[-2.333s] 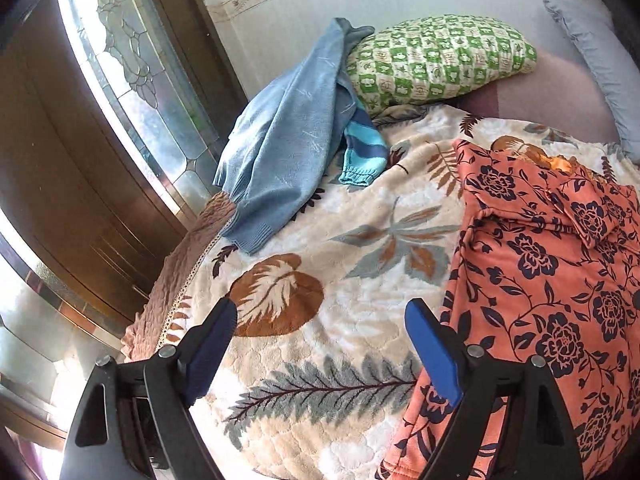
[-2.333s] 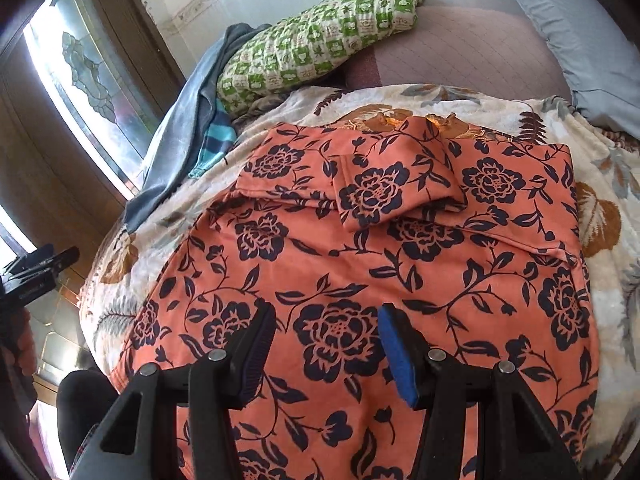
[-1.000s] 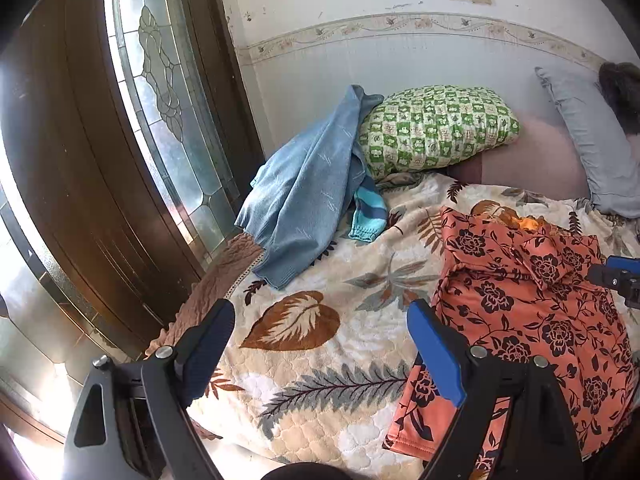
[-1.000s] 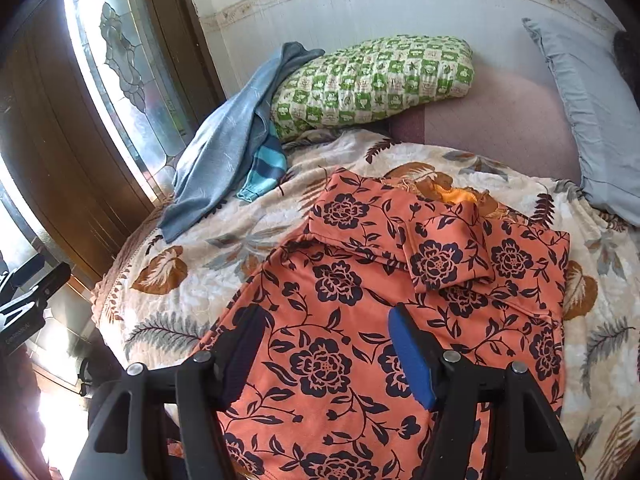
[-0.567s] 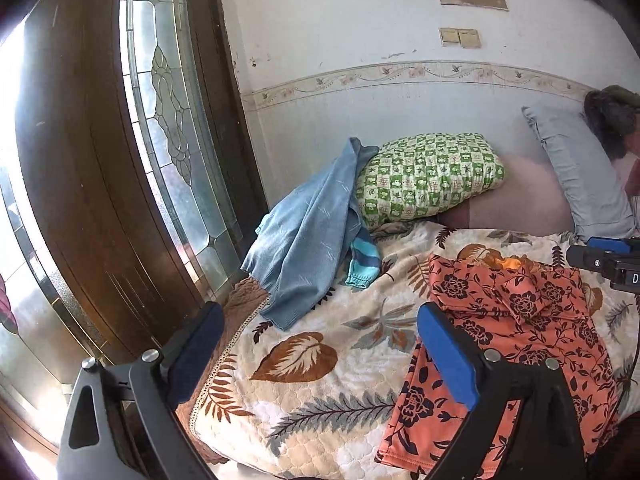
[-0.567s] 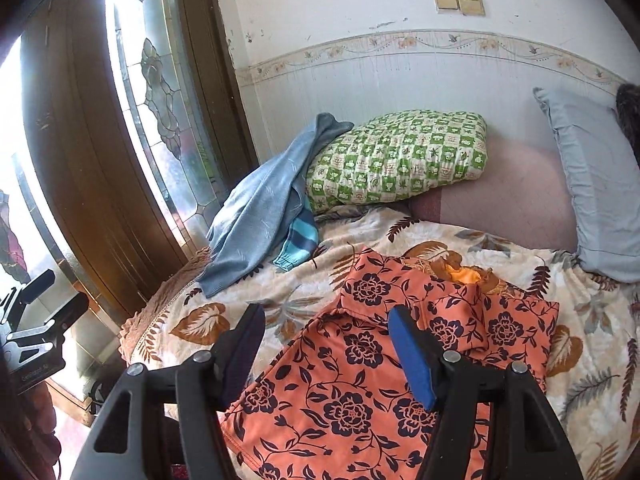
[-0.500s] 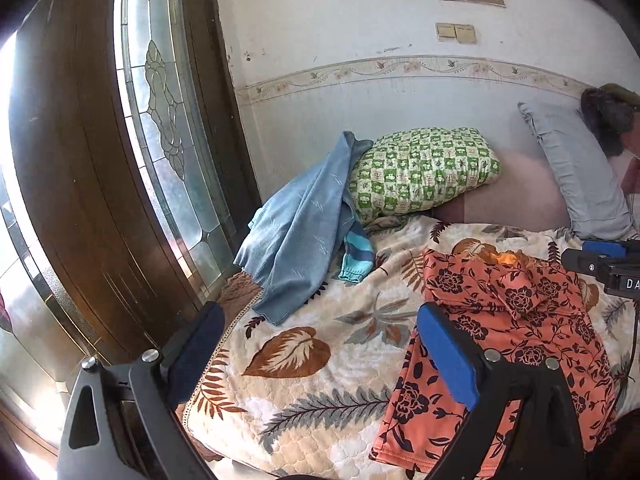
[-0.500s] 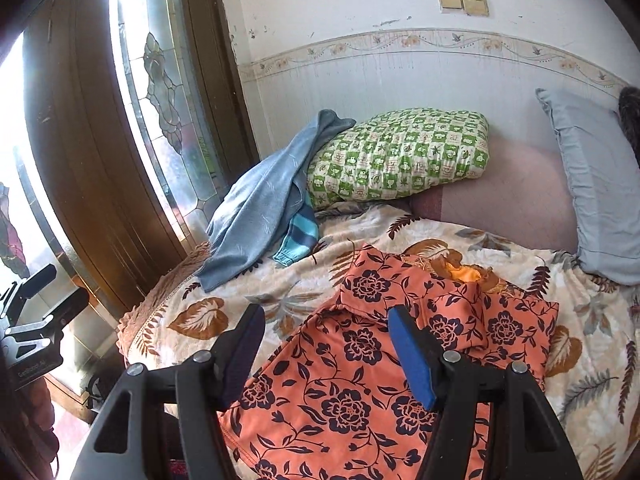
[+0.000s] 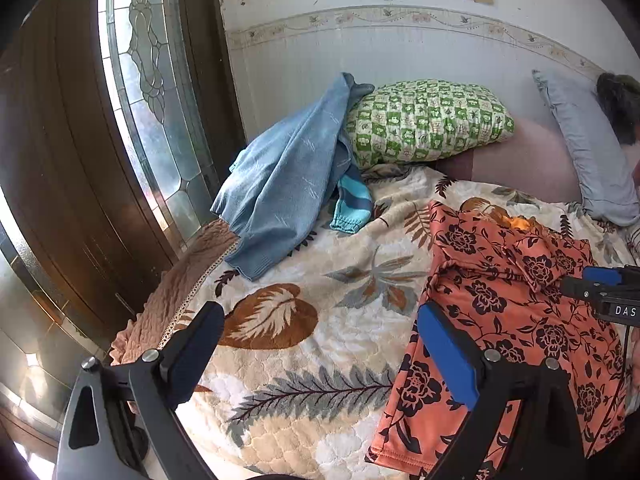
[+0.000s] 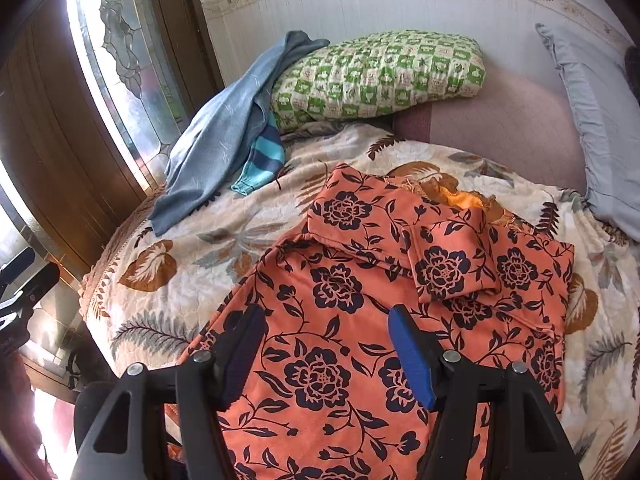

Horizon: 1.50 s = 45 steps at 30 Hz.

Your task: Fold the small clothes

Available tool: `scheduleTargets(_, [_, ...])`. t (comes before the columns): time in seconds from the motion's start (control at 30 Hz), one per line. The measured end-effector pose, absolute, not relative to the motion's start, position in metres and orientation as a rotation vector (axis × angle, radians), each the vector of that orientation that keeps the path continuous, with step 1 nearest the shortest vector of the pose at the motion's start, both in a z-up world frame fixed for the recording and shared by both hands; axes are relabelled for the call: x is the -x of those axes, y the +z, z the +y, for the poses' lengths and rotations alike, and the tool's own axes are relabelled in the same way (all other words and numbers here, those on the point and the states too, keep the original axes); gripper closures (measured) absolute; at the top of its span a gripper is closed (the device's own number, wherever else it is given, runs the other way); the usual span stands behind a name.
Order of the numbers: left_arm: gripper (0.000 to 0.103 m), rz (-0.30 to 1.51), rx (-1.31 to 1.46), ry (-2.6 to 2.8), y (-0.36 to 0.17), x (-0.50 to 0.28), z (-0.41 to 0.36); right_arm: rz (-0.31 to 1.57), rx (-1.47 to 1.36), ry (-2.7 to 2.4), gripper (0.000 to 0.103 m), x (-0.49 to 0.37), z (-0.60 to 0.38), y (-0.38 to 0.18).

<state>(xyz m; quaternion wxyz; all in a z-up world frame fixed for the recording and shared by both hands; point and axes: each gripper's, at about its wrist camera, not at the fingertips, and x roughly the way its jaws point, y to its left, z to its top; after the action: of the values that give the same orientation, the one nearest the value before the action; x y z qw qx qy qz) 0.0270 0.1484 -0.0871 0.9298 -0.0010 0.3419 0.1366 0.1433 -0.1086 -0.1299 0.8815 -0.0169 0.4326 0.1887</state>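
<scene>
An orange garment with dark flowers (image 10: 340,280) lies flat on the bed, its sleeves folded in across the top. My right gripper (image 10: 326,316) hovers over the garment's lower middle, open, with nothing between its fingers. In the left wrist view the garment (image 9: 500,312) lies at the right. My left gripper (image 9: 318,316) stands wide open over the leaf-patterned bedspread (image 9: 300,280), its right finger above the garment's left edge. It touches no cloth. The right gripper's tip (image 9: 600,280) shows at the right edge of that view.
A blue sweater (image 9: 280,184) with a striped turquoise cuff (image 9: 352,208) is heaped at the back left against a green checked pillow (image 9: 424,120). A grey pillow (image 9: 588,148) leans at the back right. A leaded-glass window (image 9: 148,100) and dark wood run along the bed's left.
Both grippers drew back and up from the bed, then came down closer again in the last half second. The left jaws stand slightly wider. The garment has not moved.
</scene>
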Motion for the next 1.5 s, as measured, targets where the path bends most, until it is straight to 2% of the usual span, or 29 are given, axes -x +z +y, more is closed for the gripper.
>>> scheduleTargets(0.37, [0.006, 0.803, 0.087, 0.294, -0.155, -0.107, 0.164, 1.009, 0.034, 0.326, 0.033, -0.198, -0.1, -0.195])
scheduleTargets(0.57, [0.006, 0.856, 0.149, 0.284, -0.19, -0.162, 0.158, 1.032, 0.01, 0.269, 0.033, -0.231, -0.109, -0.212])
scheduleTargets(0.77, [0.006, 0.89, 0.135, 0.26, -0.219, -0.18, 0.146, 1.004, -0.009, 0.255, 0.033, -0.245, -0.116, -0.209])
scheduleTargets(1.0, [0.006, 0.856, 0.052, 0.214, -0.218, -0.178, 0.132, 0.969, -0.014, 0.245, 0.033, -0.246, -0.117, -0.198])
scheduleTargets(1.5, [0.006, 0.912, 0.191, 0.358, -0.229, -0.181, 0.188, 0.962, 0.043, 0.169, 0.033, -0.27, -0.137, -0.181])
